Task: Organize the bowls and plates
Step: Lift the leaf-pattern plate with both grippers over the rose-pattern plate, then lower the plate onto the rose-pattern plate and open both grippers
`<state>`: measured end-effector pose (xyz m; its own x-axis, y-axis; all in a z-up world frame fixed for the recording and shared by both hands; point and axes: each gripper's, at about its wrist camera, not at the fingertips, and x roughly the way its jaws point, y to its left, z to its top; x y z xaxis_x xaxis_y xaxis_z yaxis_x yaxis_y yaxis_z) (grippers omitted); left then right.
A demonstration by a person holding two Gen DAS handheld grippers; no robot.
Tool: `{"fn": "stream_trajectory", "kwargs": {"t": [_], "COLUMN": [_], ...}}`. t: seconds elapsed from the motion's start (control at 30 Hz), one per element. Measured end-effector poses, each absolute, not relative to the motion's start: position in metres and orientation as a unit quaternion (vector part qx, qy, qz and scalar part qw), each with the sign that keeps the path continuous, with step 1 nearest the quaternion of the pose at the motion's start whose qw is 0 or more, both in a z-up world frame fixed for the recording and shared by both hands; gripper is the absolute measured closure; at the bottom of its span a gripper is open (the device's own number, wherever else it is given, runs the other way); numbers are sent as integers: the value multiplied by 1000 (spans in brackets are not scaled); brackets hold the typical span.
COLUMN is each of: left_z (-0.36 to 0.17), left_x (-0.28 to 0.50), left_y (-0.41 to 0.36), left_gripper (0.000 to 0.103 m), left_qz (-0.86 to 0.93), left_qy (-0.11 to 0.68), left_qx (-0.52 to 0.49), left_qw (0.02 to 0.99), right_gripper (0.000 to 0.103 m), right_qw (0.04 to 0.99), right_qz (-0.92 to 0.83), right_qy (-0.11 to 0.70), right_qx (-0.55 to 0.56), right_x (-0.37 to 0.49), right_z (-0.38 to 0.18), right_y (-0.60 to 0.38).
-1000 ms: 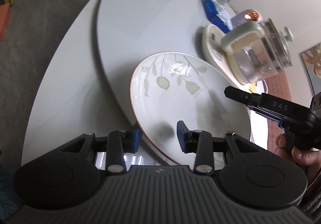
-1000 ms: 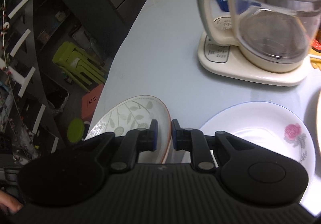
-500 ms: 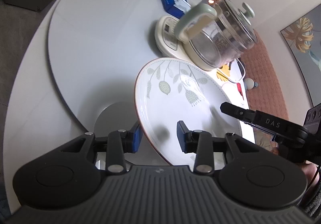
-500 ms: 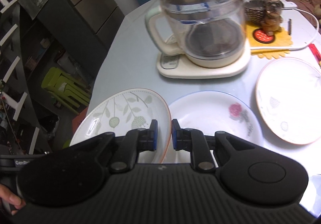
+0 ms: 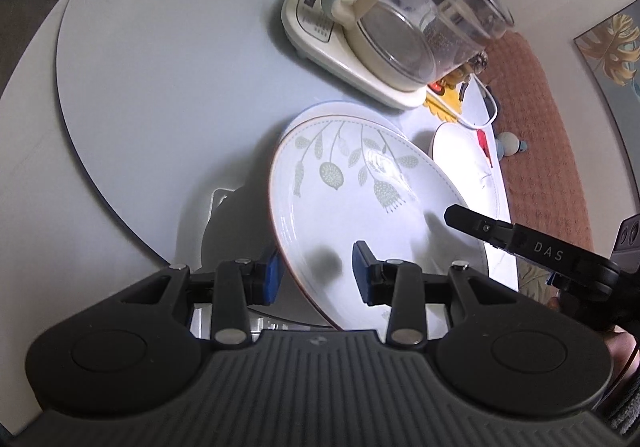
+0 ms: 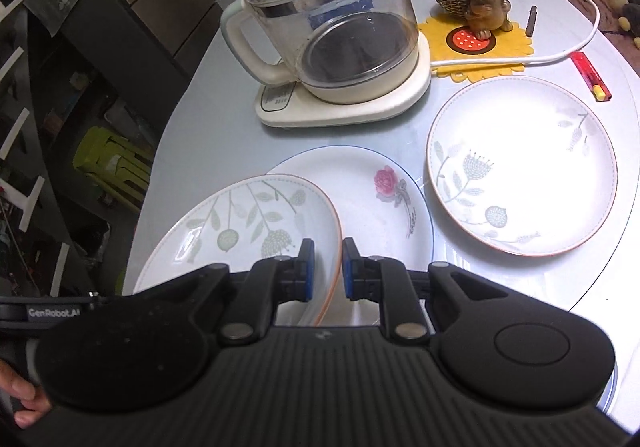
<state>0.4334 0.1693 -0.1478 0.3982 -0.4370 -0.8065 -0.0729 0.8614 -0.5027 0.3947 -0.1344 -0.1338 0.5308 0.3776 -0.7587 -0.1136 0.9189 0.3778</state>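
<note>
together, the left gripper [image 5: 316, 273] and right gripper [image 6: 325, 270] each clamp opposite rims of a leaf-patterned plate [image 6: 248, 223], holding it tilted above the table's [image 6: 208, 127] near edge, partly over a rose plate [image 6: 380, 203]. another leaf plate [image 6: 520, 167] lies beside it; a glass kettle [image 6: 332, 31] stands toward the far edge.

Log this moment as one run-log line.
left tongs: gripping leaf-pattern plate | right tongs: gripping same plate's rim | plate: above rose plate
</note>
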Motion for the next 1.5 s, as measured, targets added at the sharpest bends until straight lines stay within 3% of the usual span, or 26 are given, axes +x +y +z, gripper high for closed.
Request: {"fn": "stream_trajectory", "kwargs": {"t": [1.5], "left_z": [-172], "left_x": [481], "left_y": [117], "left_gripper": [61], "left_qz": [-62], "left_qy": [583], "left_qx": [-157], "left_qw": [795], "right_gripper": [86], "right_qw": [855], "right_qz": [145], "right_qy": [489], "right_qx": [98], "right_x": [436], "right_z": [-184], "right_y": [-151]}}
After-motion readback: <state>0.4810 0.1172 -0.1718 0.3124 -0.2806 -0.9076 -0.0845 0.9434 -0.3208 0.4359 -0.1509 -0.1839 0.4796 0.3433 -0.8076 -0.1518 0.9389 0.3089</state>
